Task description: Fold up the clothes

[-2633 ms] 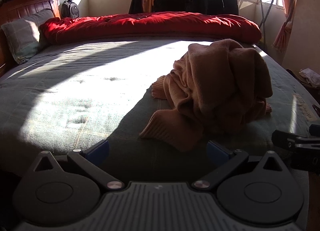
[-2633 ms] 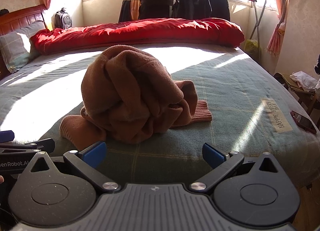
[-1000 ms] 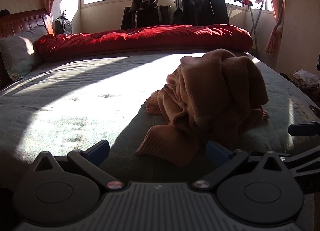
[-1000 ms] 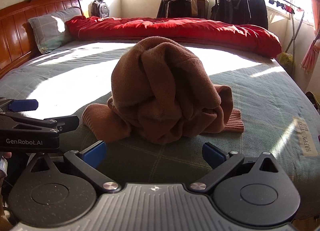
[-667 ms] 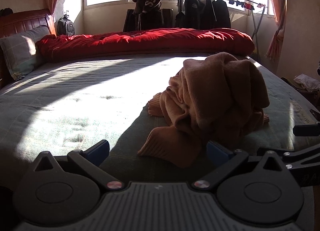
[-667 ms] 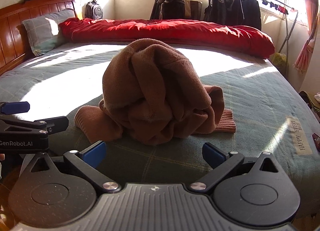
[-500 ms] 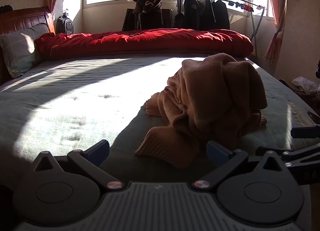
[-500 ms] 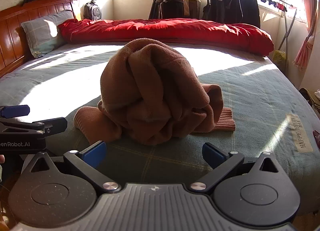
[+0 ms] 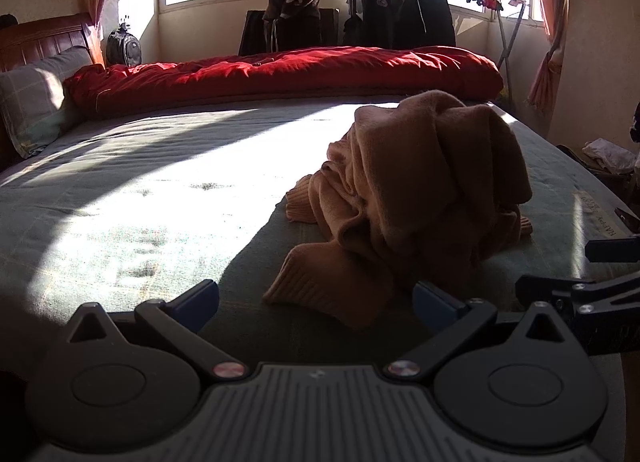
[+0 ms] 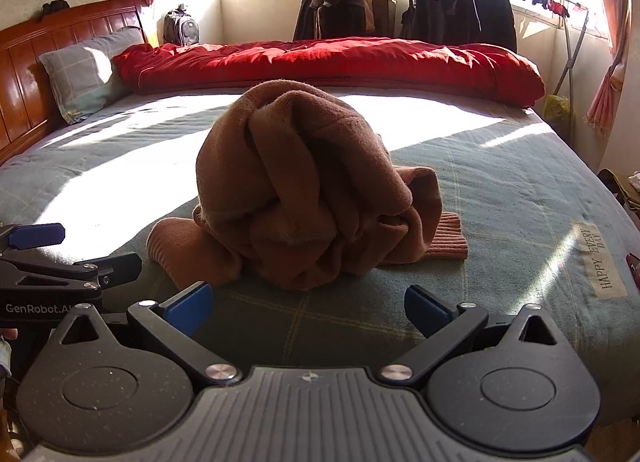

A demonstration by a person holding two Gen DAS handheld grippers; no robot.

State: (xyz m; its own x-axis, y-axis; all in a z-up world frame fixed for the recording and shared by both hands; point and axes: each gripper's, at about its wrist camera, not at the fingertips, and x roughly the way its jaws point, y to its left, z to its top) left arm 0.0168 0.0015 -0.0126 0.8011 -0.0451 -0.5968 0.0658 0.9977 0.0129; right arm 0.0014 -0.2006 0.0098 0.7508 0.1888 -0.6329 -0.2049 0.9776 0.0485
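A brown knit sweater (image 9: 424, 190) lies crumpled in a heap on the grey-green checked bed (image 9: 160, 190), one ribbed cuff trailing toward me. It also shows in the right wrist view (image 10: 304, 190), heaped straight ahead. My left gripper (image 9: 316, 302) is open and empty, just short of the near cuff. My right gripper (image 10: 308, 308) is open and empty, just short of the heap's front edge. Each gripper shows at the edge of the other's view: the right one (image 9: 592, 282) and the left one (image 10: 60, 258).
A red duvet (image 10: 328, 60) lies rolled along the far side of the bed. A grey pillow (image 10: 84, 72) leans on the wooden headboard (image 10: 44, 62) at left. A clothes rack (image 10: 460, 14) with dark jackets stands by the windows. A phone (image 10: 634, 262) lies at the bed's right edge.
Both grippers have stayed open and empty. Both have shifted only slightly in front of the sweater. The sweater has not moved.
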